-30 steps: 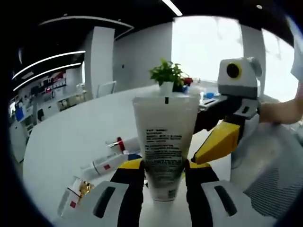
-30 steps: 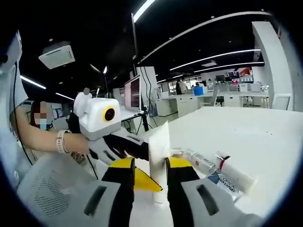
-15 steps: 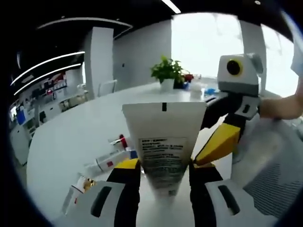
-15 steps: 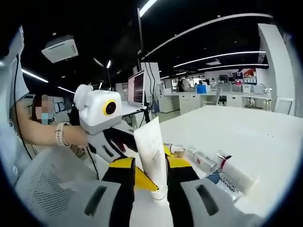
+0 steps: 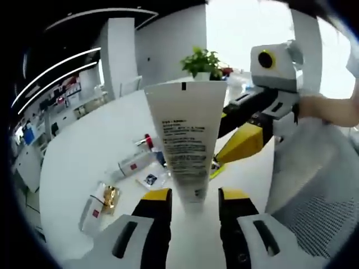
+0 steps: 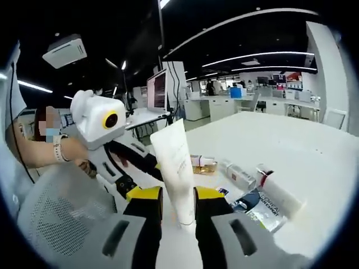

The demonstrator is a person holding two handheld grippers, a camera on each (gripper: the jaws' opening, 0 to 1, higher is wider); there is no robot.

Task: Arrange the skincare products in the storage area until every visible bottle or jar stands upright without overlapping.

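A white tube with black print stands cap-down on the white table, leaning a little. My left gripper is open, its jaws flanking the narrow cap end with a gap on each side. In the right gripper view the same white tube sits between the jaws of my right gripper, which is shut on its lower part. The right gripper reaches the tube from the right in the left gripper view. The left gripper stands just left of the tube in the right gripper view.
Several products lie flat on the table: a red-capped tube, a white bottle, a gold-trimmed jar, a packet and a large tube. A white mesh basket stands close by. A potted plant is far back.
My left gripper has slipped back down the tube, from gripping its body to flanking the cap end. The tube has turned broadside to the right gripper view and leans more.
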